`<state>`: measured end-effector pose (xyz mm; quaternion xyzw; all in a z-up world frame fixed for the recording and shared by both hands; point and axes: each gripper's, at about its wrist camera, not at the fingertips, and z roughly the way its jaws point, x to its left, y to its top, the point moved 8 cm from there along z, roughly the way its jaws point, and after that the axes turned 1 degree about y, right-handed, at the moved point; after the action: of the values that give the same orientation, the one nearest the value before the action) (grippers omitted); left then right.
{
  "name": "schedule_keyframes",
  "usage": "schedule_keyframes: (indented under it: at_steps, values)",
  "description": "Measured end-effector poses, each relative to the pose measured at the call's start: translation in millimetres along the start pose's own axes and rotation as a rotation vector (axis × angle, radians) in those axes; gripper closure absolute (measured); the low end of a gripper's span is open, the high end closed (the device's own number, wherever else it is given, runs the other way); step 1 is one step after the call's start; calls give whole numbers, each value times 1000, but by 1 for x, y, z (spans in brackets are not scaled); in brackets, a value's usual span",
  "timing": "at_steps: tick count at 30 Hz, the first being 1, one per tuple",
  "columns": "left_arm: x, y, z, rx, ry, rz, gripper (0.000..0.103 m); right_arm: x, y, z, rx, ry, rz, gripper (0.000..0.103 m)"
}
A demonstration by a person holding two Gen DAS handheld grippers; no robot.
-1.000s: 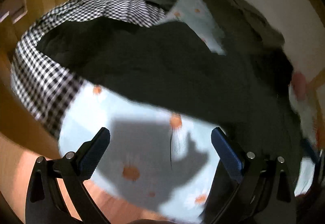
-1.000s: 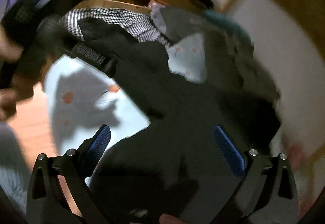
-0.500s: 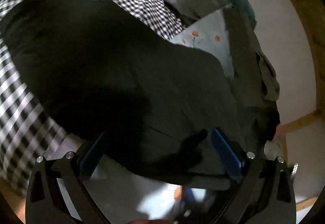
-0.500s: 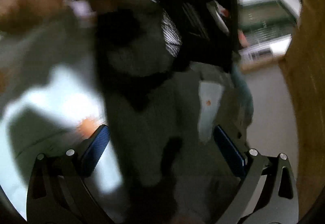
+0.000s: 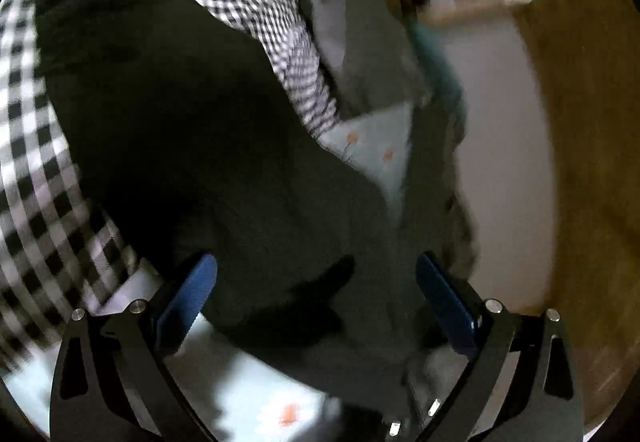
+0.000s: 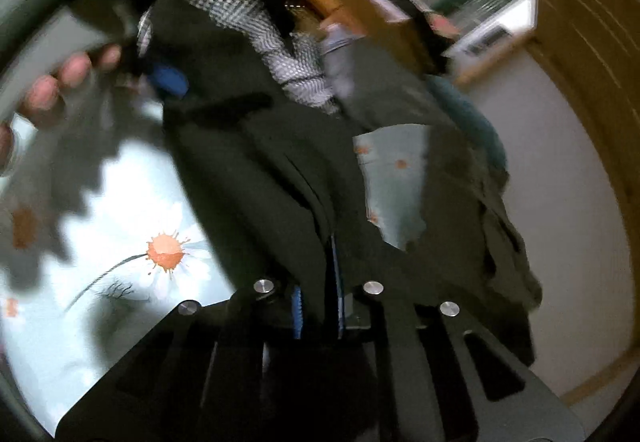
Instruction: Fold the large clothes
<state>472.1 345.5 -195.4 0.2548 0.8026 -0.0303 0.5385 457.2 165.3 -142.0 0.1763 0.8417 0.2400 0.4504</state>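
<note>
Pale daisy-print sheet (image 6: 120, 302) covers the surface; white wall (image 6: 560, 201) and wood trim far right. Dark garment (image 5: 200, 161) sprawls mid-sheet over checked cloth (image 5: 36, 169). My right tongs (image 6: 318, 306) just clamped its near fold; left tongs (image 5: 316, 298) gape above it.

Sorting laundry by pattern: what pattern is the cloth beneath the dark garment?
Black-and-white checked cloth, clearest in the left wrist view.

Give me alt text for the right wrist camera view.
The right gripper has just closed on a fold of the dark garment, which lies on a pale blue daisy-print sheet. At upper left, a hand holds the left gripper over the same garment.
</note>
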Motion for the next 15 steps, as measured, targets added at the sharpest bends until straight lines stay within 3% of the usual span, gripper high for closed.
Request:
schedule_keyframes:
  at_steps: [2,3,4,6,7,10,13,15]
  values:
    - [-2,5,-5,-37,-100,-80,6,-20,-7,-23,-28,25,128,96]
    - [-1,6,-7,-54,-152,-127,15,-23,-13,-33,-39,44,171,96]
    - [1,6,-7,-60,-210,-196,49,-30,-17,-42,-48,63,214,96]
    - [3,3,8,-21,-208,-258,87,-39,-33,-62,-46,59,235,97]
    - [3,2,13,-12,-184,-250,95,-39,-37,-65,-37,69,241,98]
    - [-13,0,19,-15,-228,-225,101,-39,-59,-73,9,118,273,97]
    - [-43,-1,24,-28,-284,-141,103,-60,-69,-76,-1,184,396,95]
    - [-61,-8,22,-17,-284,-43,103,-80,-69,-73,0,226,517,70]
